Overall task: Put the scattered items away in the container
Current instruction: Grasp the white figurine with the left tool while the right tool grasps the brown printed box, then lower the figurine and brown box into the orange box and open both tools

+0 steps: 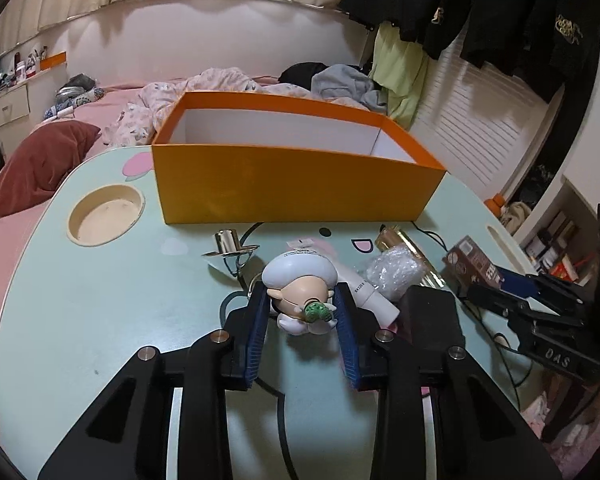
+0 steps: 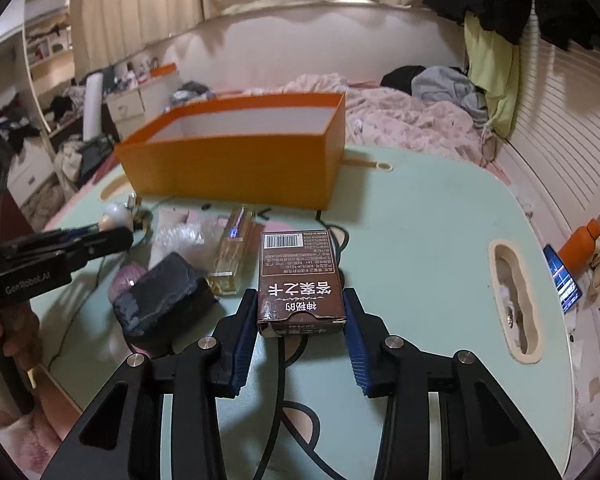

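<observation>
Left gripper (image 1: 301, 304): blue pads closed against both sides of a small figurine (image 1: 300, 292), which lies on its back on the table (image 1: 100, 300). The figurine's long axis runs away from the camera toward the box (image 1: 296, 184); its white cap is at the far end and the green piece on its front faces the camera.

Right gripper (image 2: 301, 312): pads pressed on the two long sides of a brown carton (image 2: 300, 276) at its near end. The carton lies flat, long axis running away from the camera, barcode at the far end, nearest the box. Its printed characters read upside down from this view.

The box, orange outside and white inside, stands open-topped at the far edge of the table, beyond both grippers. Its inside shows no contents, though the floor is largely hidden by the near wall.

Between the figurine and the box: a metal fitting (image 1: 230, 244) standing on a flared base. Just right of the figurine lie a white tube (image 1: 370, 292), a crumpled plastic wrap (image 1: 394, 272) and a gold-capped bottle (image 1: 396, 242). A dark case (image 2: 164, 296) lies left of the carton, touching the bottle. A black cable (image 1: 432, 236) trails across the table in front of the box.
</observation>
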`<state>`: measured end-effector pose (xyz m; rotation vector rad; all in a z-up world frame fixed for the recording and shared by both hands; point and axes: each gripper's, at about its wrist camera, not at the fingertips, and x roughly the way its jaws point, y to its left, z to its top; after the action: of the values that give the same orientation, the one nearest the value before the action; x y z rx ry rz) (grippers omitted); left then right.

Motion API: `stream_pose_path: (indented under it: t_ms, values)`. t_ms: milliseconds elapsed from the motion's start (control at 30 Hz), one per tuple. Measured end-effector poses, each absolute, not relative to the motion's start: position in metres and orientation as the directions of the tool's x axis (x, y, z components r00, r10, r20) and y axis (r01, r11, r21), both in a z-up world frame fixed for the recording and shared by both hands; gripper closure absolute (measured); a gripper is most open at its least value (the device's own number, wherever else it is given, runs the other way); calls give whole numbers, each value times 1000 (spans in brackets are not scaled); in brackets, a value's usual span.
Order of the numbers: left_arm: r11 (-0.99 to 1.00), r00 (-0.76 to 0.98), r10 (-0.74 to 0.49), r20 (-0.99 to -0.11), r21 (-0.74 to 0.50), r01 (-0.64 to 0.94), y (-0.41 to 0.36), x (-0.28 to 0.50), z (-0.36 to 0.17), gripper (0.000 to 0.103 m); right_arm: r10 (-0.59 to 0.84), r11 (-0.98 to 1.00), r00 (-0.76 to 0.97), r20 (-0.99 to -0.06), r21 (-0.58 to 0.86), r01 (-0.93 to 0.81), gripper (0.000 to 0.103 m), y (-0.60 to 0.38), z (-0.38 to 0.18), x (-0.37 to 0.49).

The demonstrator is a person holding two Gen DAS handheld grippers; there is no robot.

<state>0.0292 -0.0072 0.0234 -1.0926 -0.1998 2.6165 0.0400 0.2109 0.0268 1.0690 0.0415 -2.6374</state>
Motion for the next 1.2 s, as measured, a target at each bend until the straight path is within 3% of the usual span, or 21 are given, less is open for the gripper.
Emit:
stream_pose_path:
  t_ms: [167, 467, 667, 867, 1200]
  values:
    - [-941, -713, 332, -618, -264, -210, -27, 39, 46, 69, -297, -953, -768, -567, 126, 276, 64, 220, 52, 49]
    - [-946, -811, 321, -489, -212, -247, -30, 7, 109, 69, -318, -947, -814, -487, 124, 296, 63, 197, 99, 9]
    - [-968, -807, 251, -534, -136, -211, -14, -54, 123, 69, -299, -954, -816, -495, 142, 263, 63, 166, 111, -54]
    - [-964, -794, 264, -547, -176, -199, -8, -105, 101, 69, -245, -970, -825, -510, 117, 215, 63, 151, 97, -88]
    - [-968, -770, 249, -587, -156, -195, -10, -107, 73, 69, -219, -975, -817, -534, 96, 199, 63, 159, 73, -94]
